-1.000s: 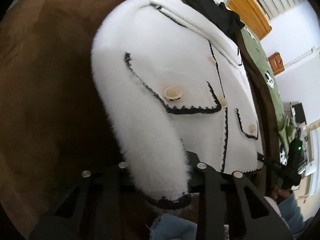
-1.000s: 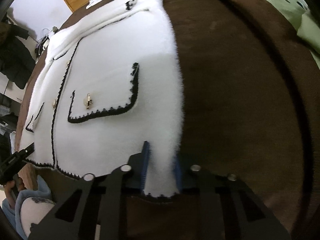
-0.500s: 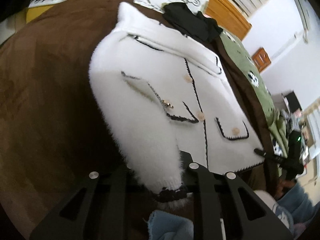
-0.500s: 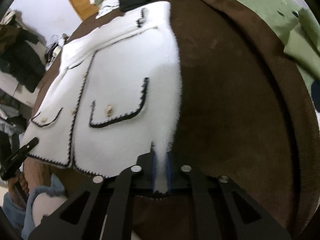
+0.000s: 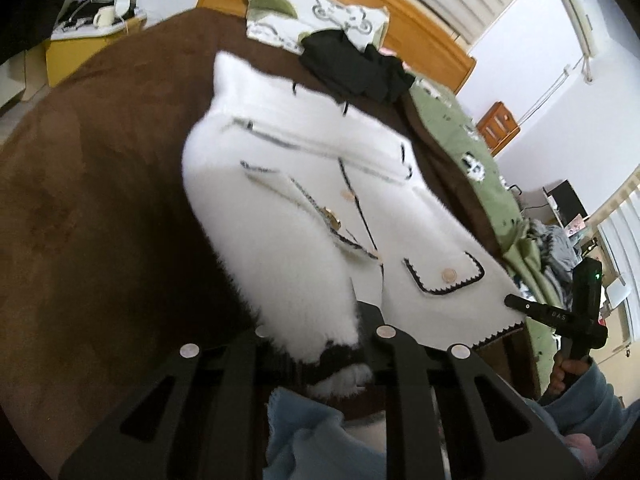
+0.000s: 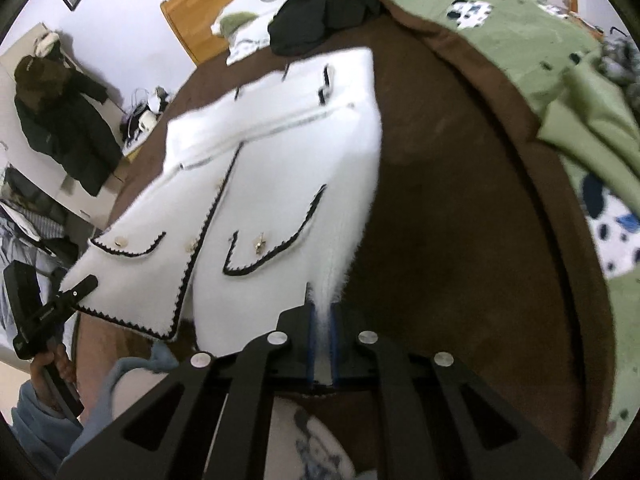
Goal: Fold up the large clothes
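**Brown bedspread, white jacket pinched at both sleeve ends**

Brown blanket (image 5: 80, 208) covers the bed, with a wooden headboard (image 5: 424, 36) behind and a green quilt (image 6: 532, 40) along one side. On it lies the white fuzzy jacket (image 5: 304, 184), black-trimmed, front up, lower edge towards the cameras. Left gripper (image 5: 320, 344) is closed on the black-edged cuff of one sleeve (image 5: 280, 272). Right gripper (image 6: 324, 344) is clamped tight on the other sleeve's thin end between its blue pads (image 6: 312, 340). A black garment (image 6: 320, 16) sits near the pillow (image 5: 316, 16)
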Tool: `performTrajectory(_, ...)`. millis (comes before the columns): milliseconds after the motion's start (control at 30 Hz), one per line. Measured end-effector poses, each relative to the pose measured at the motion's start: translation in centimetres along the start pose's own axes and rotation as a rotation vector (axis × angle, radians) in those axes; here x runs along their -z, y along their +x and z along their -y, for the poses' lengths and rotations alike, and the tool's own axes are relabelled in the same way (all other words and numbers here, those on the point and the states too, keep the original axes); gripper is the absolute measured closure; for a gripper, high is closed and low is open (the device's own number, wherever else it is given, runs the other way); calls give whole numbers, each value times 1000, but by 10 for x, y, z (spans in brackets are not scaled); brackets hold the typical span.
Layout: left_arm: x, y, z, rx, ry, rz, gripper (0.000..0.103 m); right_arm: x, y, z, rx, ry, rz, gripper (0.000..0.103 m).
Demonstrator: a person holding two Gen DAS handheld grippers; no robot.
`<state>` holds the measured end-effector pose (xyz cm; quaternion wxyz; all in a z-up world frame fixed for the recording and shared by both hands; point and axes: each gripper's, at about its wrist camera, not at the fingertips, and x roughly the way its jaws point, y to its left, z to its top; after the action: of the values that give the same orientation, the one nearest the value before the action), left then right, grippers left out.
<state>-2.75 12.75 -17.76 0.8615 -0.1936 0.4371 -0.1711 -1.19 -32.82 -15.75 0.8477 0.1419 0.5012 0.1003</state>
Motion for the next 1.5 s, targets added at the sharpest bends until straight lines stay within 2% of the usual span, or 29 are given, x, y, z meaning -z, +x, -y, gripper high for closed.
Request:
performTrajectory(300, 10, -81, 35, 23, 39, 68, 85, 15, -84, -22, -9, -54, 70, 97)
performTrajectory(500, 4, -131, 57, 43, 36, 155, 85, 3, -132, -35, -30, -78, 172, 97)
performTrajectory(667, -18, -136, 64, 69, 31, 222, 85, -18, -142, -39, -36, -102, 219, 97)
performTrajectory(767, -40, -122, 55, 62, 3, 254, 85, -36, -133, -35, -26, -115, 253, 97)
performTrajectory(900, -77, -91, 40, -17, -18, 283, 84, -73, -103, -27, -23, -107, 288, 97)
performTrajectory(1067, -126, -26, 17, -86, -18, 251, 84, -118, -50, -21, -6, -98, 282, 97)
performTrajectory(1267, -158, 64, -16, -143, -1, 186, 83, -166, 48, -7, 50, -88, 190, 97)
performTrajectory(1367, -161, 112, -36, -208, 11, 114, 83, -176, 93, 8, 89, -67, 133, 97)
performTrajectory(1500, -154, 151, -67, -261, -48, 39, 81, -178, 139, 24, 135, -45, 67, 97)
